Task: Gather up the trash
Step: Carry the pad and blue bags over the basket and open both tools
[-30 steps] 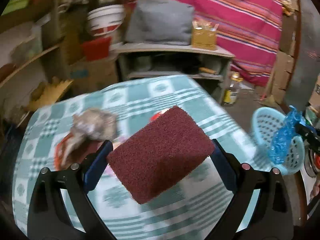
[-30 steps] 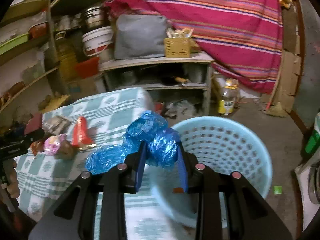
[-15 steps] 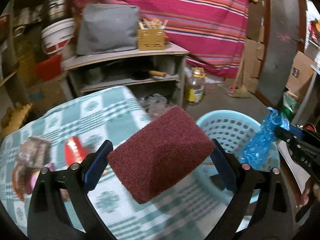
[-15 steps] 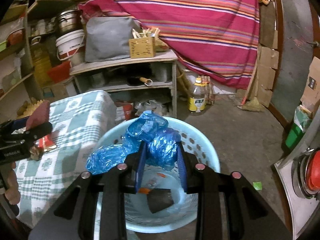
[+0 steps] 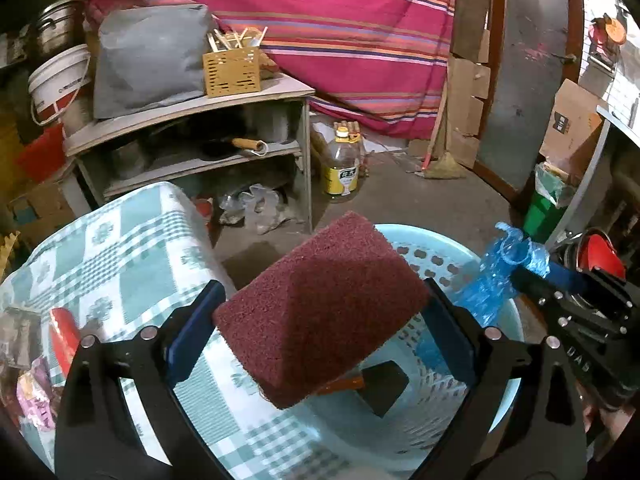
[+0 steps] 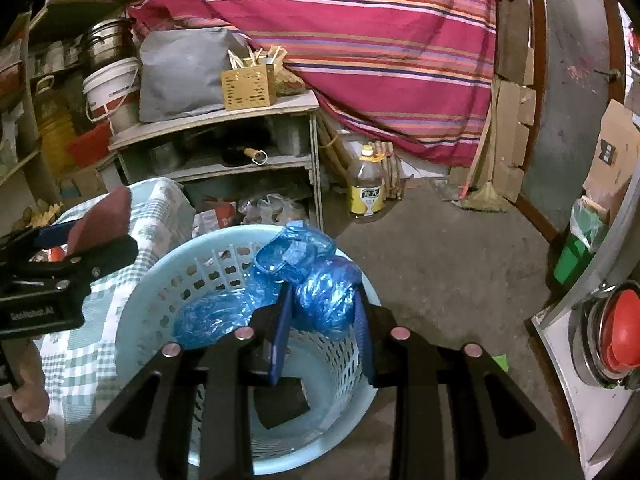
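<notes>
Here, sponge [image 5: 320, 312] wedged between left fingers [image 5: 192, 328].

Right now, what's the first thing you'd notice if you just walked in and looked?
A big maroon scrubbing sponge clamped in the left gripper, held over the pale blue basket beside the checked tablecloth. Then the crinkly blue plastic bag pinched in the right gripper, right above that basket. Behind hangs a bright pink striped cloth.

Checked table [image 5: 132, 248] bears wrappers [image 5: 38, 396], seemingly; floor [image 6: 440, 264] bears basket [image 6: 132, 312].

Left tongs [image 6: 100, 236] body: "GenRobot.AI" (white print)
</notes>
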{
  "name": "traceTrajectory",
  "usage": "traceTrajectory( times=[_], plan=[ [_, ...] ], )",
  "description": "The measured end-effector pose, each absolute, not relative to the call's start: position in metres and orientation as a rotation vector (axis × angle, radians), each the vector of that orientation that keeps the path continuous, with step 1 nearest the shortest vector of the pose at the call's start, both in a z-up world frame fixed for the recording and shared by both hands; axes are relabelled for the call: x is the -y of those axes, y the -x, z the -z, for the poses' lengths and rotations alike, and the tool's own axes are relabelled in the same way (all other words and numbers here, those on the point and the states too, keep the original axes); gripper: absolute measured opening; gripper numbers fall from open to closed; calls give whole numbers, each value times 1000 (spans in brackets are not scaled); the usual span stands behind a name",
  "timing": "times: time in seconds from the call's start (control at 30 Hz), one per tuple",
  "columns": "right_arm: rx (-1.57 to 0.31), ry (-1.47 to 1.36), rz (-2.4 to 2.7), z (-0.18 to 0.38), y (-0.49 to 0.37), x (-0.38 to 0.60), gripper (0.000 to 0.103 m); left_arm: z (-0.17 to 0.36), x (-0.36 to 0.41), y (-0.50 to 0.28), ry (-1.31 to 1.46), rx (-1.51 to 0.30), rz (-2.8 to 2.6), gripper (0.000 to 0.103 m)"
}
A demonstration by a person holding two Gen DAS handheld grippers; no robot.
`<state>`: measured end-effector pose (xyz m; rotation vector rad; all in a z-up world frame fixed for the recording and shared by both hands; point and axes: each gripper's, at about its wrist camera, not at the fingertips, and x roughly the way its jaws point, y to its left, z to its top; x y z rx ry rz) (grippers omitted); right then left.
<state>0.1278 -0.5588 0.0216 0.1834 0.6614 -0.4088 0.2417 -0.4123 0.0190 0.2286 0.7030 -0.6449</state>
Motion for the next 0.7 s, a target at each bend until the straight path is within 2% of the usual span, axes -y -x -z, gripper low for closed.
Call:
traceTrajectory(
  times=[0.13, 0.63, 0.67, 0.7],
  plan=[
    [-671, -184, 412, -17, -128, 560, 30, -18, 415, -240, -222, -710, 664, 97],
    [-701, -172, 395, -13, -146, 546, 32, -31, 375, -241, -218, -673, 611, 97],
    [-703, -169, 399, -13, -148, 545, 34, -32, 368, -242, -217, -669, 599, 97],
    [-705, -165, 400, -13, -150, 542, 41, -33, 361, -243, -213, -668, 592, 97]
  ],
)
